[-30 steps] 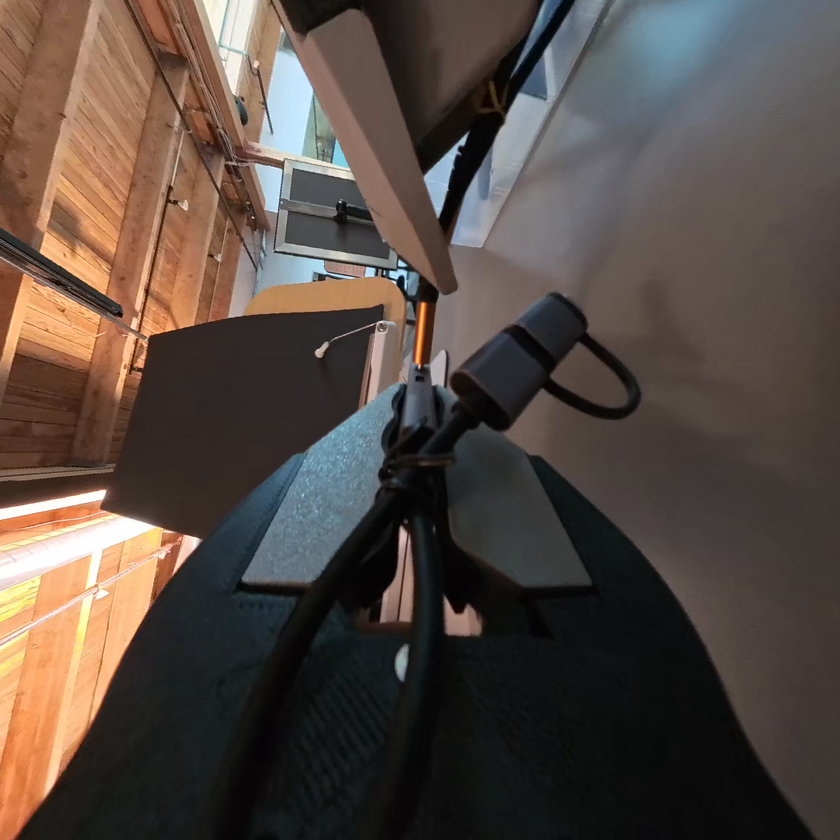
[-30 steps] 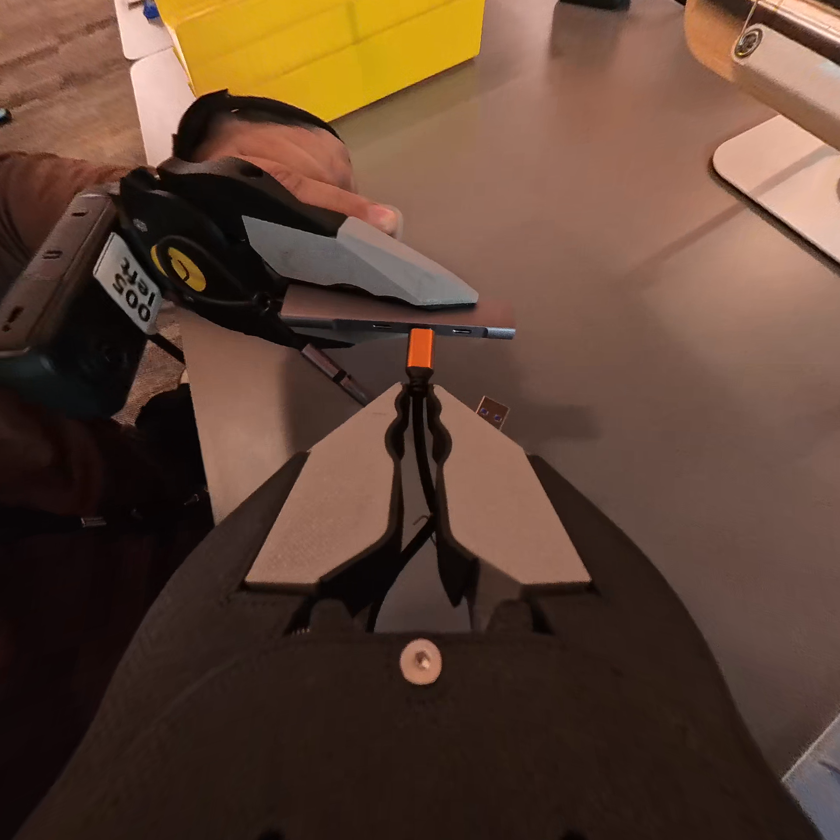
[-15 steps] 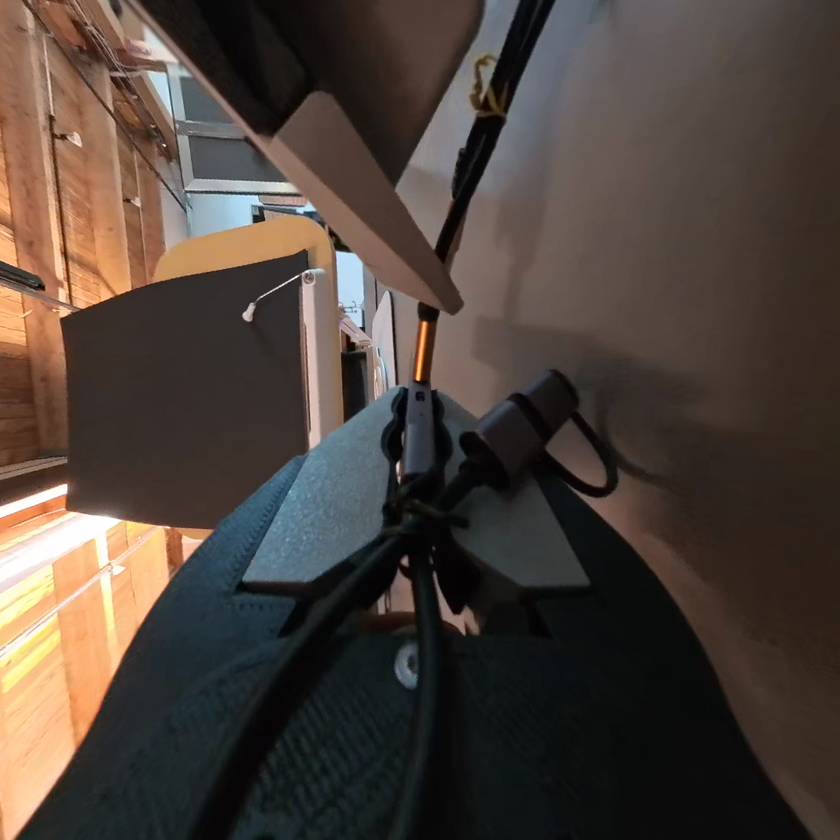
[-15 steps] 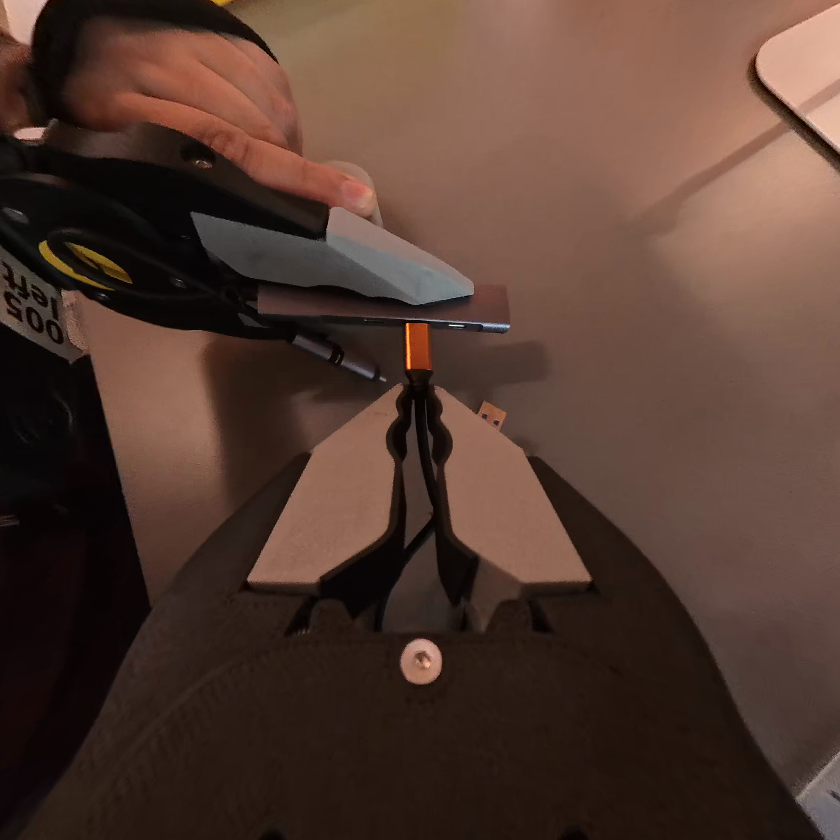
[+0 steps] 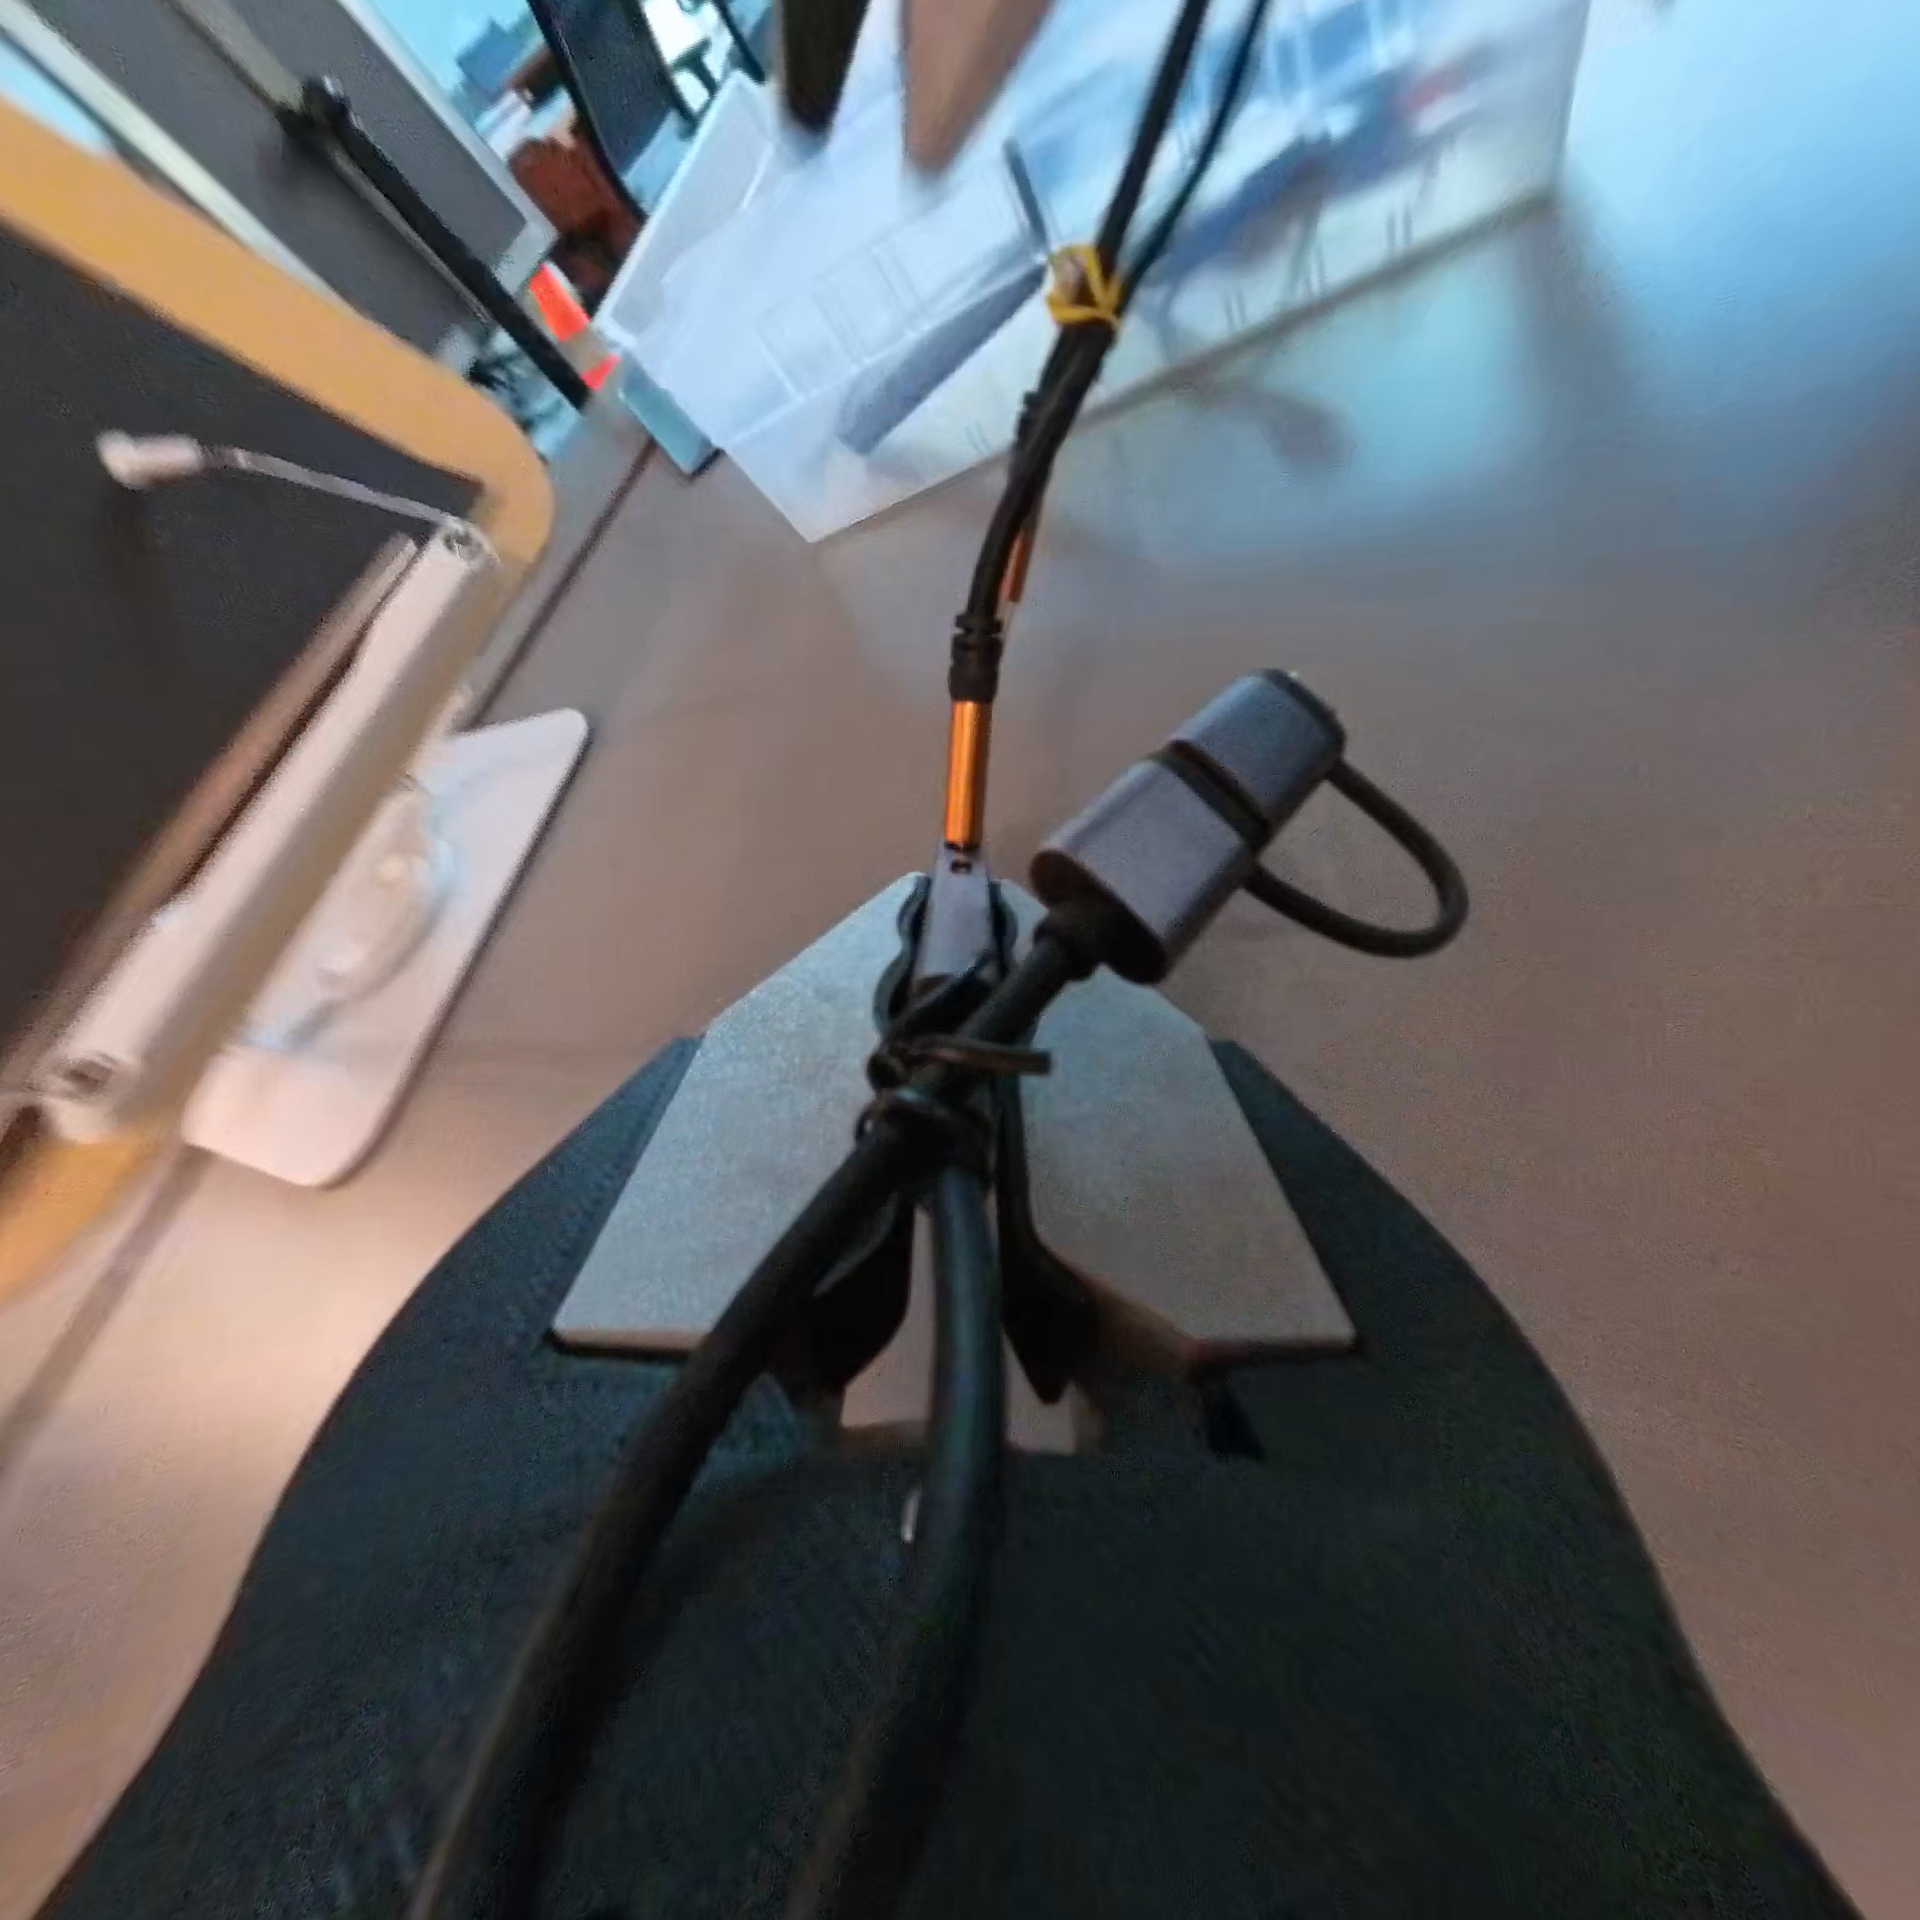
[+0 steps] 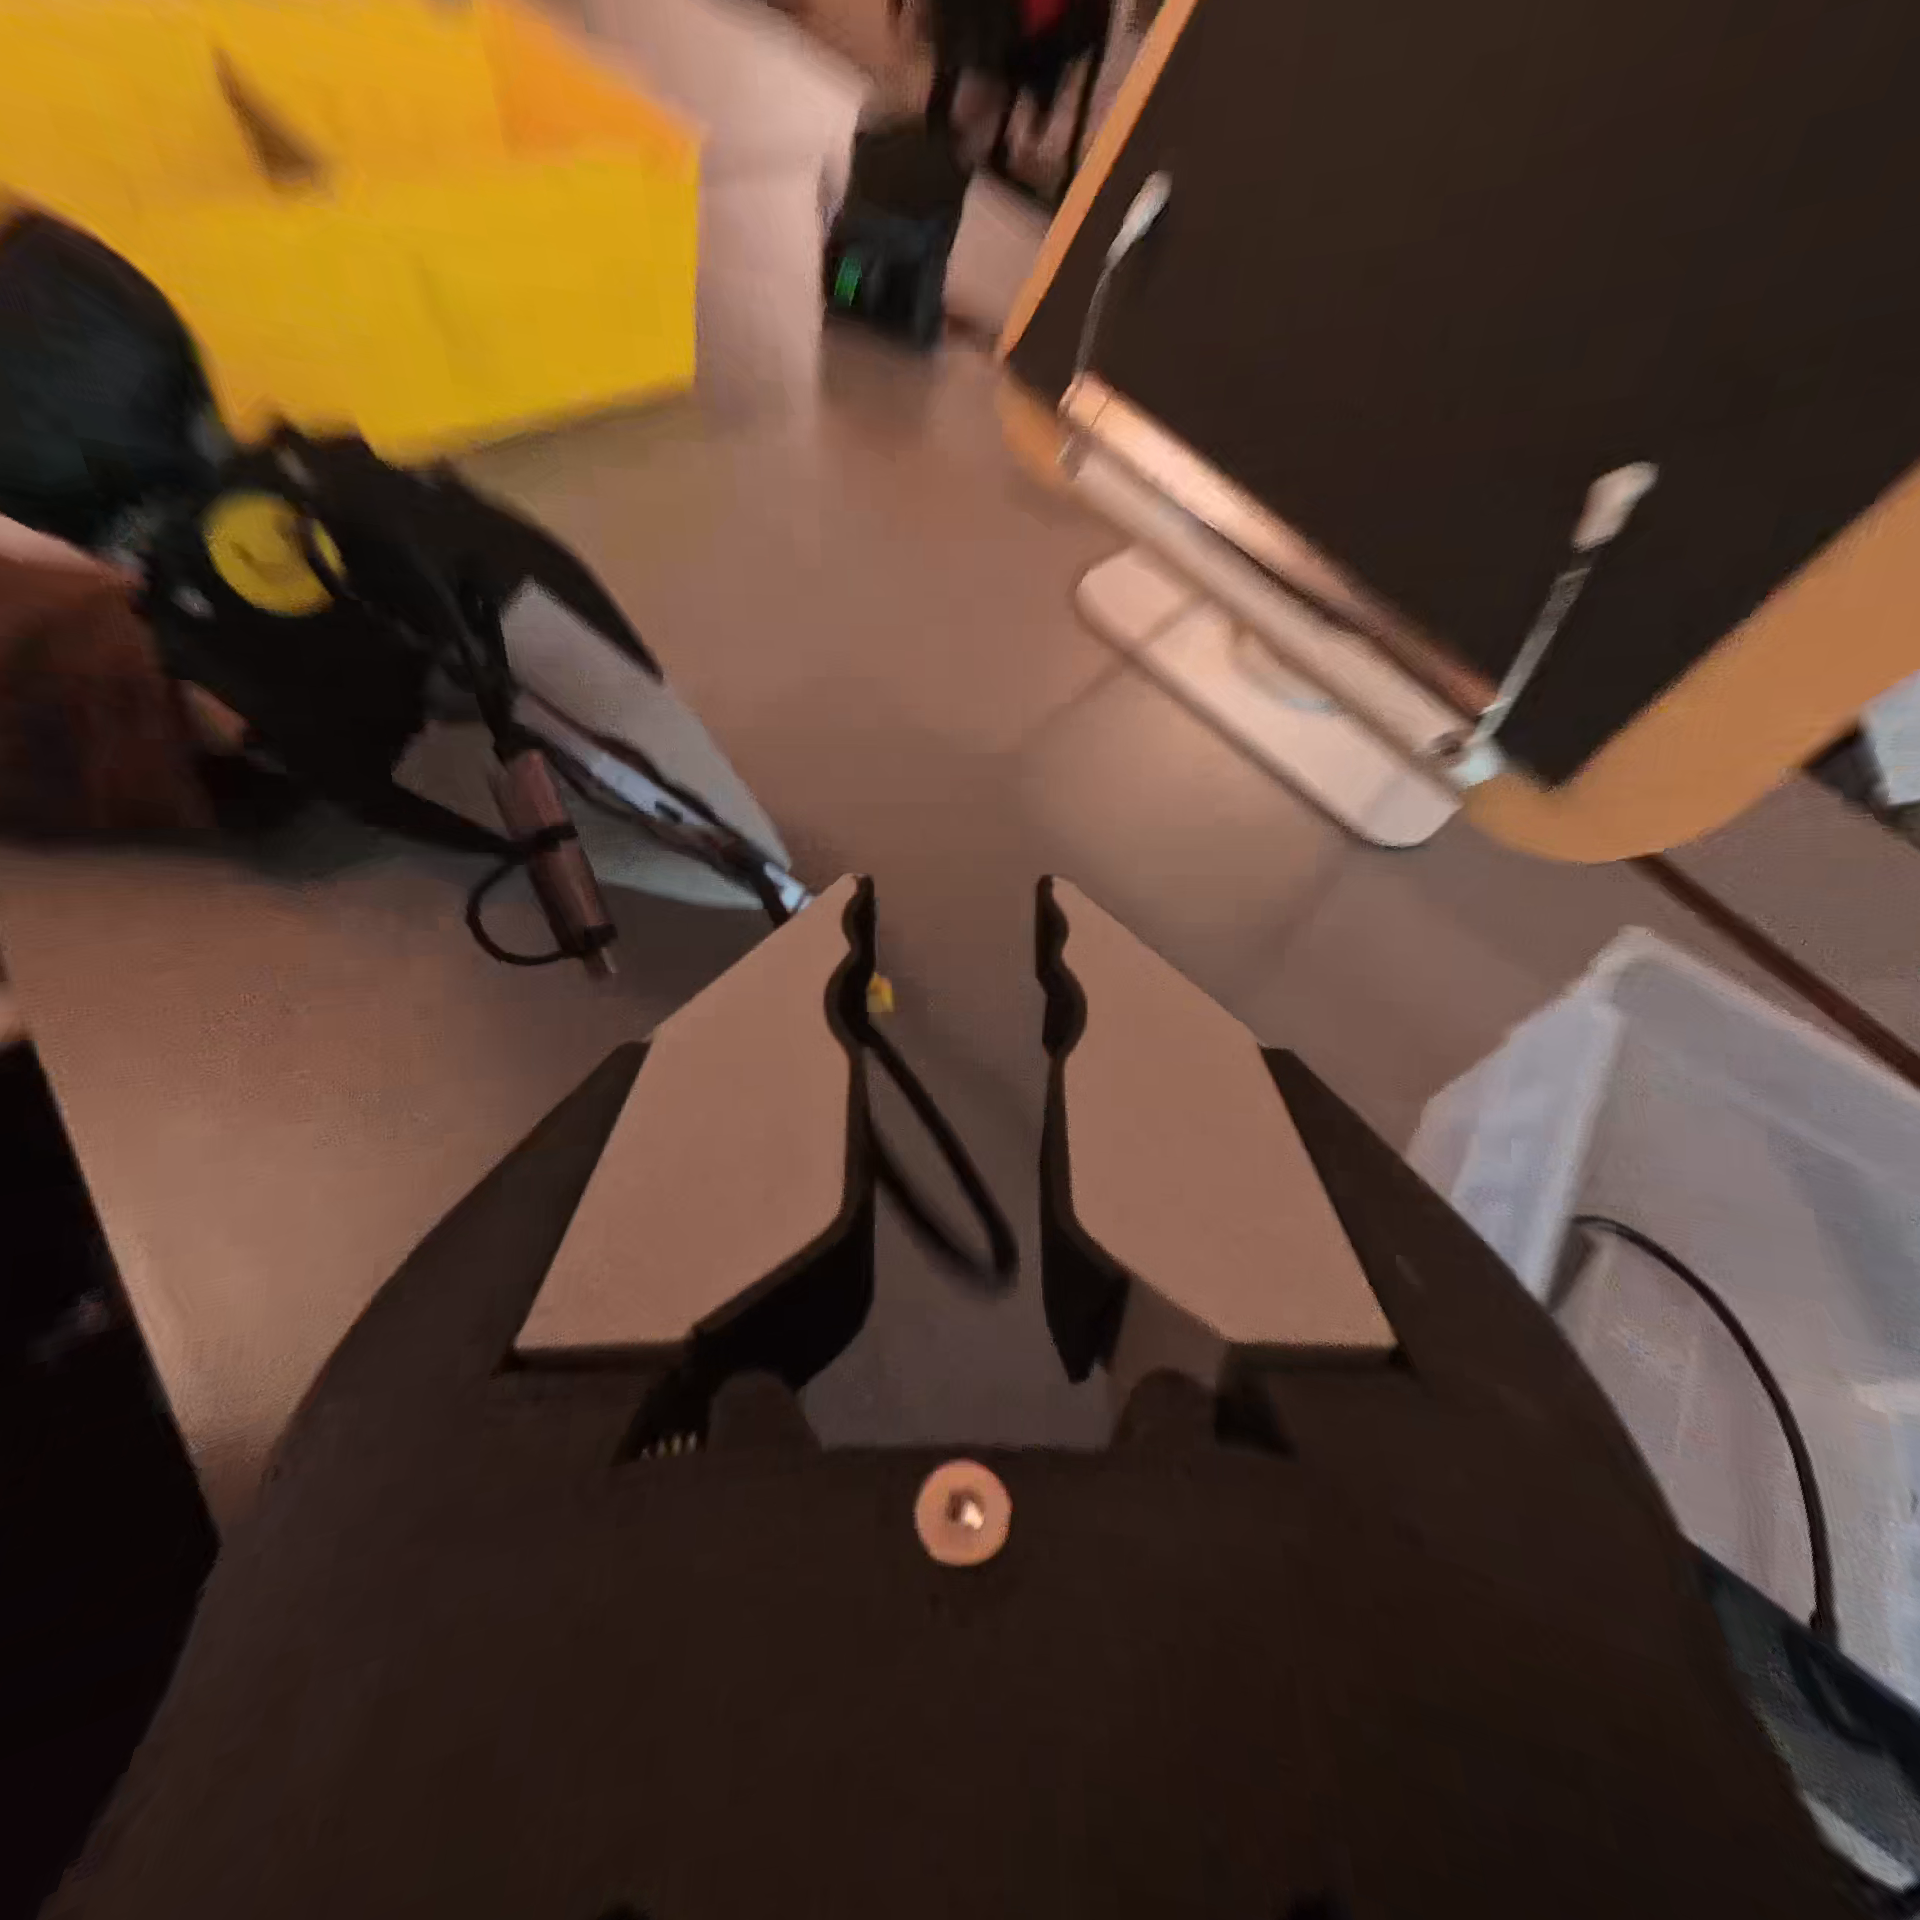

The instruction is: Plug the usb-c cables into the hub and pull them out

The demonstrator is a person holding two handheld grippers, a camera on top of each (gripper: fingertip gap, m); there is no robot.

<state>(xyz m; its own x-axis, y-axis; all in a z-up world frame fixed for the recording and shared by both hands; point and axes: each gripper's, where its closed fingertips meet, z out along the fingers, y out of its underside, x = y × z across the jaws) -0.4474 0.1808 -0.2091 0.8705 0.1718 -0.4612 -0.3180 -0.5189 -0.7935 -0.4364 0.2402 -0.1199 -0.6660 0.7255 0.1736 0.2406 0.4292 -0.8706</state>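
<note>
While the hub [image 5: 961, 914] is pinched by the left hand-held gripper [image 5: 958, 904], orange plug [image 5: 965, 771] seated in it, right hand-held gripper [image 6: 954, 904] spread, nothing held.

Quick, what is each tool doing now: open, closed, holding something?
Left tool: closed on the hub, orange-plug cable plugged in.
Right tool: open, holding nothing.

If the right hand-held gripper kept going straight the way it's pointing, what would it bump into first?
Probably the brown table: the open right hand-held gripper tilts down toward a bare stretch of it. The white monitor base lies off to the right. The picture is blurry, so depth is uncertain.
</note>
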